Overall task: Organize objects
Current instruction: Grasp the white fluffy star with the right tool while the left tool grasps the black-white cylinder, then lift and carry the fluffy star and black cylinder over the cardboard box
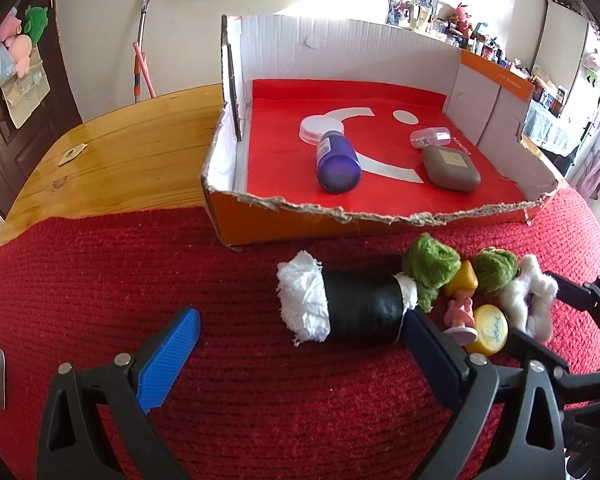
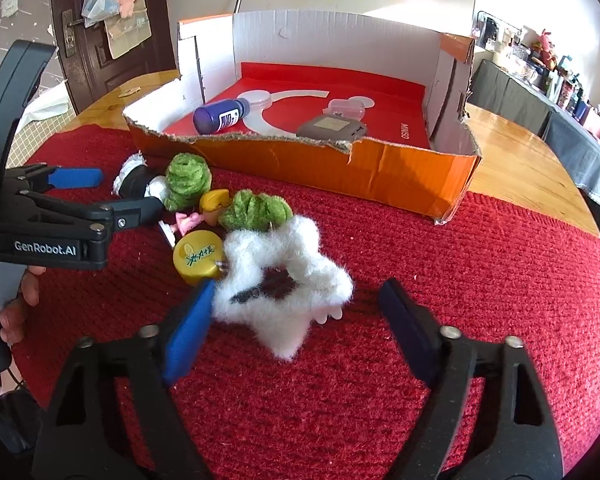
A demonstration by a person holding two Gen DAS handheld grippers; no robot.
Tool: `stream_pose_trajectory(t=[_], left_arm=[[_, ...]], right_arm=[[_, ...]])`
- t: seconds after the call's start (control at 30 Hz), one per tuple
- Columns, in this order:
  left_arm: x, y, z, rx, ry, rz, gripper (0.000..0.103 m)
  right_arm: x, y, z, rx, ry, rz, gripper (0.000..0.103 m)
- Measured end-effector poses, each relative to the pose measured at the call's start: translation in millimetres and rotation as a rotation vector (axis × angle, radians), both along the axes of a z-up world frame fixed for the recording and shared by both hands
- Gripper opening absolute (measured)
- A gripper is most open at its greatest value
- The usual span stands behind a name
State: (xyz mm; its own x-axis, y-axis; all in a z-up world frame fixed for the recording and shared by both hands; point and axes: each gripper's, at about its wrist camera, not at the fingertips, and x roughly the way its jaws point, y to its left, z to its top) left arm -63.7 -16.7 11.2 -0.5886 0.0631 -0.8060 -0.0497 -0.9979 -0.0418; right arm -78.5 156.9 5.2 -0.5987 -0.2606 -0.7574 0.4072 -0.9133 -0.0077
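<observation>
Left wrist view shows the left tool spread wide and grasping nothing, low over the red mat on the wooden tabletop. A black roll with white tissue ends lies between its fingers, the right fingertip just beside the roll's near end; whether they touch is hard to tell. Behind sits the torn orange cardboard box, holding a purple bottle on its side, a white lid, a grey case and a small clear capsule.

On the right wrist view, the right tool is also released, its fingers on either side of a white fluffy star, the left pad against the fluff. Just beyond are a yellow tin, two green pompoms and a small pink figure.
</observation>
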Motion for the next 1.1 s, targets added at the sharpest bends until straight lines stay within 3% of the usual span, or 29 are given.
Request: stream_pose_trajectory(t=[0.07,0.17,0.3,1.1], left_arm=[[0,0,1,0.004,0.006,-0.005,0.096],[3,3,3,0.002,0.017,-0.029,0.083],[6,5,7,0.009,0.029,-0.053,0.058],[27,10,29,0.041,0.096,-0.094,0.057]], right_arm=[[-1,1,1,-0.004,-0.001,-0.001,0.066],[0,1,3,-0.009,-0.001,0.002,0.056],[0,2,5,-0.027,-0.004,0.003,0.055],[8,-3,26,-0.082,0.017,0.042,0.054]])
